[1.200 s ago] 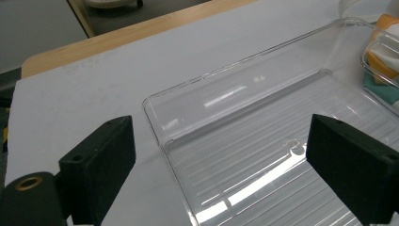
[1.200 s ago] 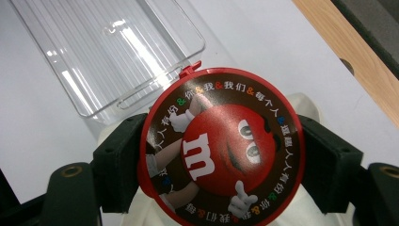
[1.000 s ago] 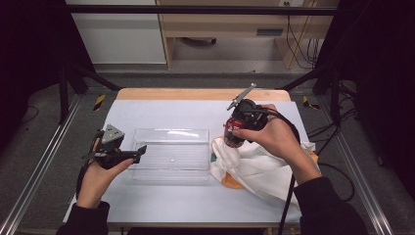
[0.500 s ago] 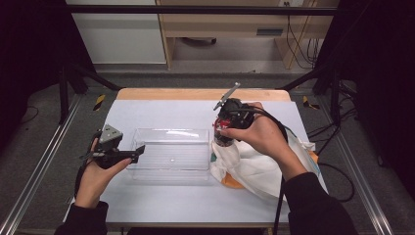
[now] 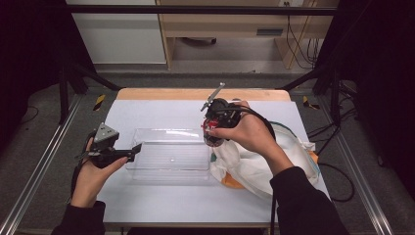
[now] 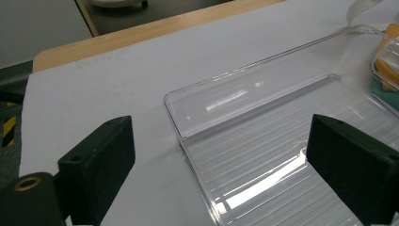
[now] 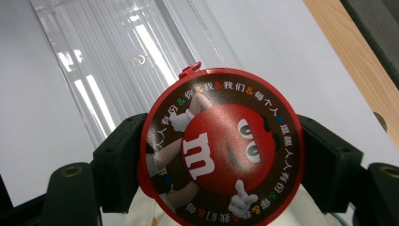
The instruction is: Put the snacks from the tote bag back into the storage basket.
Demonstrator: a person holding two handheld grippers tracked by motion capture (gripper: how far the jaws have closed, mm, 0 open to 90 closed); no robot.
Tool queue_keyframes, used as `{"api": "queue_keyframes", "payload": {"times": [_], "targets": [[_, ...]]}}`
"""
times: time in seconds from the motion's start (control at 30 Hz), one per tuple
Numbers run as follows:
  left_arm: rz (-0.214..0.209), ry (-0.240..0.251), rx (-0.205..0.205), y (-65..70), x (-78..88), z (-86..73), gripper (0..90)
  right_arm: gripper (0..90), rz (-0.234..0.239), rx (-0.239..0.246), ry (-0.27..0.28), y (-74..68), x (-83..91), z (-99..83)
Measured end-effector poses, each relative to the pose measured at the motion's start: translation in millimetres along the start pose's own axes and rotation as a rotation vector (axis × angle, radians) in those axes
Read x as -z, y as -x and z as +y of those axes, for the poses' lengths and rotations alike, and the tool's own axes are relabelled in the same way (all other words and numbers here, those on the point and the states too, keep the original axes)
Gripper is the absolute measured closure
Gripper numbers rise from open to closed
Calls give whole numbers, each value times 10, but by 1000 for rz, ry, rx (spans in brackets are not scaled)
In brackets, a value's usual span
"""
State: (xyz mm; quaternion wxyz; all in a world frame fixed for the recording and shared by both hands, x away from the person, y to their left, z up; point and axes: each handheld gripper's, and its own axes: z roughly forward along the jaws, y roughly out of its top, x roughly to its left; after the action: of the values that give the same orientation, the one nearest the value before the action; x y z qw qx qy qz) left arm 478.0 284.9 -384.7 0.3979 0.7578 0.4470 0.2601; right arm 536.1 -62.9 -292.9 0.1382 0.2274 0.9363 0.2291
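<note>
Between right claw [image 7: 221,165] jaws: candy tub [image 7: 221,155], clamped.

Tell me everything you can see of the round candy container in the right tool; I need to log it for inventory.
The candy container is round, with a red rim and a small red tab at its edge. Its brown lid bears a red cartoon candy character with a white "m", ringed by small white characters and coloured ampersands. It looks like plastic or tin. The right tool clamps it between both black jaws, lid facing the camera, above the right end of the clear plastic tray, in front of the white bag.
</note>
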Motion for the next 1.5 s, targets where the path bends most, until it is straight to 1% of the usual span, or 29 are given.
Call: {"api": "queue_keyframes", "payload": {"times": [0.03,0.07,0.1,0.4,0.47,0.53,0.63,0.7,0.73,0.8,0.83,0.9,0.97,1.1,1.2,1.27,1.37,1.4,1.43,1.5], "targets": [[0,0,1,-1,3,1,84,256,3,10,-2,-4,-18,20],[-1,1,1,-3,5,1,85,256,4,2,-2,-15,-27,30],[-1,3,1,-3,5,1,84,256,7,10,0,-14,-38,40],[-5,-7,0,-10,-8,-9,84,256,23,25,1,-31,-97,93],[-5,-7,0,-15,-11,-12,85,256,29,45,4,-27,-114,94],[-4,-10,1,-23,-12,-16,84,256,38,42,1,-43,-124,103],[-4,-14,2,-29,-16,-25,85,256,41,61,4,-49,-148,119],[-5,-16,1,-31,-17,-27,84,256,47,62,0,-59,-164,133],[-5,-15,2,-32,-18,-28,84,256,46,72,4,-59,-174,135],[-1,-17,0,-35,-18,-29,85,256,50,71,5,-71,-188,145],[1,-18,0,-38,-17,-30,85,256,57,86,9,-72,-197,150],[2,-16,2,-44,-18,-32,85,256,64,89,10,-89,-208,161],[4,-19,1,-51,-16,-34,83,256,60,103,17,-97,-222,173],[5,-20,5,-60,-14,-38,82,256,59,96,24,-103,-224,194],[4,-22,5,-61,-18,-39,82,256,63,109,25,-97,-221,207],[3,-23,4,-59,-21,-40,82,256,61,103,29,-104,-217,216],[4,-23,2,-53,-26,-40,81,256,64,107,29,-104,-216,227],[3,-23,1,-52,-26,-40,81,256,63,116,35,-101,-221,232],[4,-23,0,-52,-25,-39,80,256,61,104,32,-112,-221,239],[3,-22,1,-52,-23,-38,80,256,64,113,35,-107,-229,249]]}}
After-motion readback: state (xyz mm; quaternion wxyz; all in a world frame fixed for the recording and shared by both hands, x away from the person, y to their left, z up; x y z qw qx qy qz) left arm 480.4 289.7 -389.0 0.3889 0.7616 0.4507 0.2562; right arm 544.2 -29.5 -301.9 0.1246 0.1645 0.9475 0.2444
